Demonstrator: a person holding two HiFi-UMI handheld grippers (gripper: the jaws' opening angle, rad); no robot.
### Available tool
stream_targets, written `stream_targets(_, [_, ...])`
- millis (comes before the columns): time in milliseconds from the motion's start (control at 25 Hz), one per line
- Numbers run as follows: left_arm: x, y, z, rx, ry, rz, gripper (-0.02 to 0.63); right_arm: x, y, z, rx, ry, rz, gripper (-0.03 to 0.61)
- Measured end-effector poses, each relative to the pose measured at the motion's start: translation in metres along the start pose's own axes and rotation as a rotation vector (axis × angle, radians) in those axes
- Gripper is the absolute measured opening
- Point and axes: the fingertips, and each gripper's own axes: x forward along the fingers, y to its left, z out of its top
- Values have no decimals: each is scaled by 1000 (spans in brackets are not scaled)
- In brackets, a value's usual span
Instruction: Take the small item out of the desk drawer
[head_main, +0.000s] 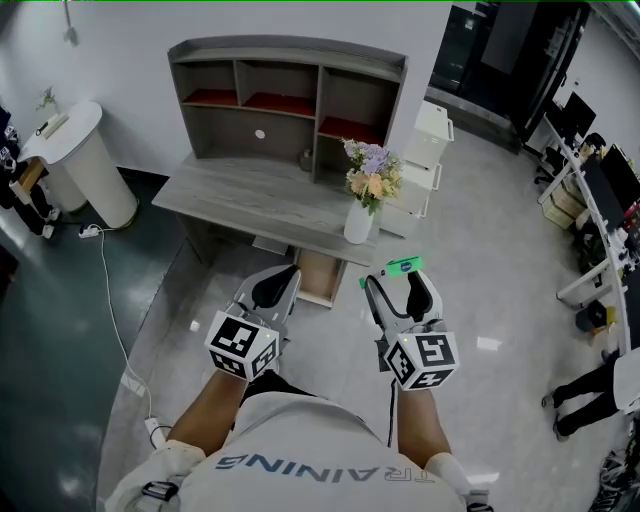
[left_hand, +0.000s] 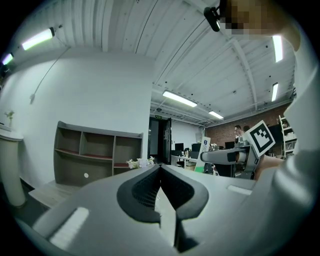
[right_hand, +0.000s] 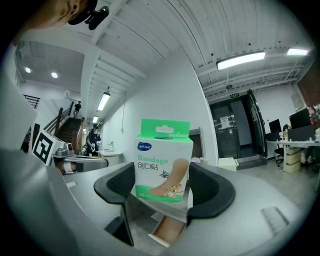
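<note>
A green and white bandage box (right_hand: 164, 161) stands upright between the pads of my right gripper (right_hand: 162, 187), which is shut on it. In the head view that box (head_main: 404, 266) shows as a green strip at the tip of the right gripper (head_main: 400, 285), held in the air in front of the desk. The wooden desk drawer (head_main: 320, 279) hangs open under the grey desk (head_main: 250, 195); the drawer (right_hand: 167, 231) also shows below the held box. My left gripper (head_main: 273, 288) hovers beside the drawer, and its jaws (left_hand: 161, 172) are shut with nothing between them.
A white vase of flowers (head_main: 366, 195) stands on the desk's near right corner. A shelf hutch (head_main: 285, 105) sits at the desk's back. A white cabinet (head_main: 425, 160) is to the right, a white round bin (head_main: 85, 160) to the left, and a cable (head_main: 115, 310) runs along the floor.
</note>
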Motion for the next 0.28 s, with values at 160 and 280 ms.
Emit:
stream_targets(160, [-3,-6,-3,-9,12,-3,-2,-6,1,-6,13,10,4,348])
stream_targets(280, [-3,-6,-10,-19,20,-4,-2,-6,1,-15,23,23,4,348])
